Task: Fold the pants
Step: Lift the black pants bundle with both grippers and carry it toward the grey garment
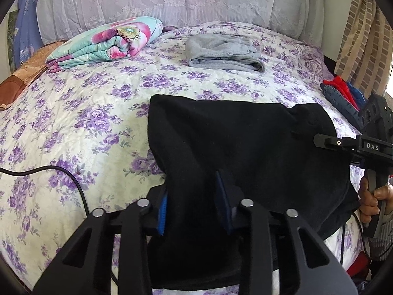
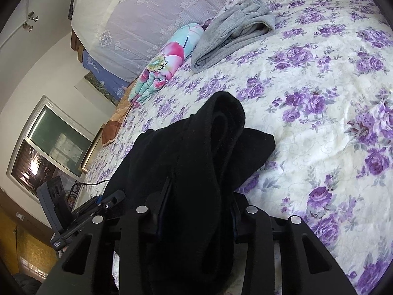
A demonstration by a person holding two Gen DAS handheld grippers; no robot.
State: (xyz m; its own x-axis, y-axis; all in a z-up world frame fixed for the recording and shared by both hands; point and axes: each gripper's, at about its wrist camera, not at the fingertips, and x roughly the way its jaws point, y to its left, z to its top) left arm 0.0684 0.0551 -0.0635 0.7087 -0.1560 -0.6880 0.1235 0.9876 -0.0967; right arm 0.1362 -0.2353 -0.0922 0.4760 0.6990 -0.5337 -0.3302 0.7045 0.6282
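Black pants (image 1: pixel 245 142) are held up over the near edge of a bed with a purple-flowered sheet (image 1: pixel 86 113). My left gripper (image 1: pixel 194 204) is shut on the pants' near left edge, the cloth bunched between its blue pads (image 1: pixel 162 211). My right gripper (image 2: pixel 199 211) is shut on the other end of the pants (image 2: pixel 196 152), thick folds filling the gap between its fingers. The right gripper also shows at the right of the left wrist view (image 1: pixel 363 145), held by a hand. The pants' far edge rests on the sheet (image 2: pixel 319 127).
Folded grey pants (image 1: pixel 221 51) lie farther back on the bed. A folded floral quilt (image 1: pixel 105 41) lies at the back left. A red and blue pile (image 1: pixel 343 93) sits at the right edge. A black cable (image 1: pixel 61 172) runs across the sheet at left.
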